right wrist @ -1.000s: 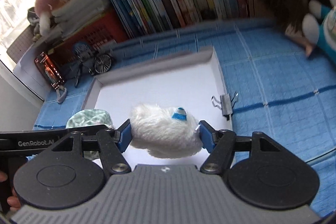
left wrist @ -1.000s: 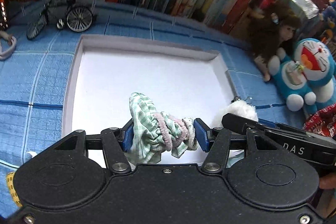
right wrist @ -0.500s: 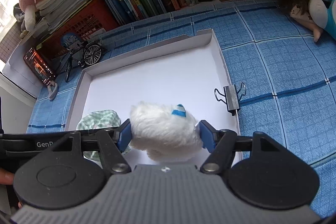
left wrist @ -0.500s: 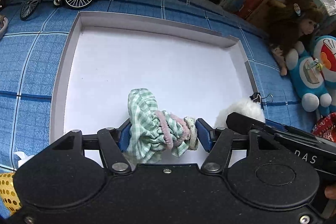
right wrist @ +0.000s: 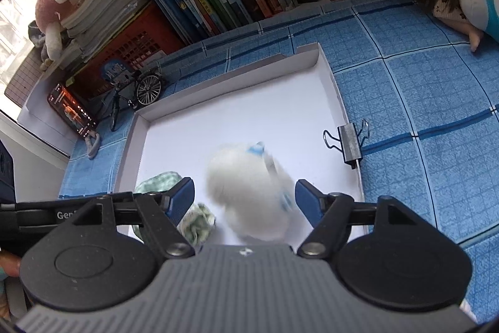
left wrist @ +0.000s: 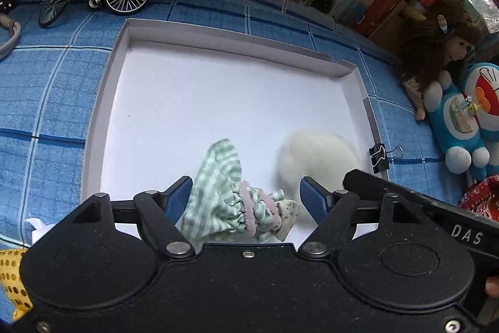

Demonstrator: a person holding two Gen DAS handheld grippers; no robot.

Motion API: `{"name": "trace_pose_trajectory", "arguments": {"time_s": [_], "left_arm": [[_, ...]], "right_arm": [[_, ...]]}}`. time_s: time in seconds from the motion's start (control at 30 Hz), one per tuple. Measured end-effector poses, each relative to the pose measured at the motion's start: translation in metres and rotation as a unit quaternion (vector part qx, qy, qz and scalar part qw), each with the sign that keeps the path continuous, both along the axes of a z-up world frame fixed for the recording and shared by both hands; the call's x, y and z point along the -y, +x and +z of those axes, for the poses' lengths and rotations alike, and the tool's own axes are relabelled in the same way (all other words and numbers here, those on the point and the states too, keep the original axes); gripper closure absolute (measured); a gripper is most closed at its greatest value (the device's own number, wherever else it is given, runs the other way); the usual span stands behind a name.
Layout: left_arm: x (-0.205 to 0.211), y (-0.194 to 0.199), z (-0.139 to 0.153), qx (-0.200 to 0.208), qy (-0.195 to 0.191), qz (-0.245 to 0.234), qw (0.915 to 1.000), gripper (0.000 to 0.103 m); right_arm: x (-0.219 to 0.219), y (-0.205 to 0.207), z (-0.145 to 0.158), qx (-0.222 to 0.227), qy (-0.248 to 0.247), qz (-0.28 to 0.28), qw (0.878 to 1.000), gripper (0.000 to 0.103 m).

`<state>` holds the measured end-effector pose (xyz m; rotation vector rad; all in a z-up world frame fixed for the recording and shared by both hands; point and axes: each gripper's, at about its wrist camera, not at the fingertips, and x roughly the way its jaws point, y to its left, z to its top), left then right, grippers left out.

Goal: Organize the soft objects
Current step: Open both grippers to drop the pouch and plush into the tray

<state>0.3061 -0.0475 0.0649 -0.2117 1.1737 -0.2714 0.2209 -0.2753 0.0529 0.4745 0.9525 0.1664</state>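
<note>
Scrunchies (left wrist: 240, 205) and a white pompom (right wrist: 249, 192) are lying in the near end of the white tray (left wrist: 103, 114), side by side, apparently so the soft things are gathering in one place. Both grippers are hovering just above them with jaws apart, gripping nothing: the left gripper (left wrist: 244, 195) over the scrunchies, the right gripper (right wrist: 244, 195) over the pompom. The scrunchies are bunching in green check and pink; the pompom is showing fluffy, motion-blurred, with a small blue tag.

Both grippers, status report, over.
Left gripper open, green checked cloth bundle released. Right gripper open, blurred white fluffy toy over white tray. Nothing blocking.
</note>
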Motion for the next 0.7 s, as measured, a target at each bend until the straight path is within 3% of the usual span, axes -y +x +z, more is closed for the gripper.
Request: {"name": "trace_pose_trajectory", "arguments": {"time_s": [0.3, 0.7], "left_arm": [[-0.006, -0.023, 0.026, 0.033, -0.004, -0.004, 0.9994, 0.029], [-0.001, -0.094, 0.059, 0.116, -0.016, -0.047, 0.9920, 0.023]], "right_arm": [[-0.002, -0.022, 0.026, 0.040, -0.023, 0.002, 0.999, 0.016], [-0.009, -0.079, 0.060, 0.115, -0.049, 0.022, 0.992, 0.012]]}}
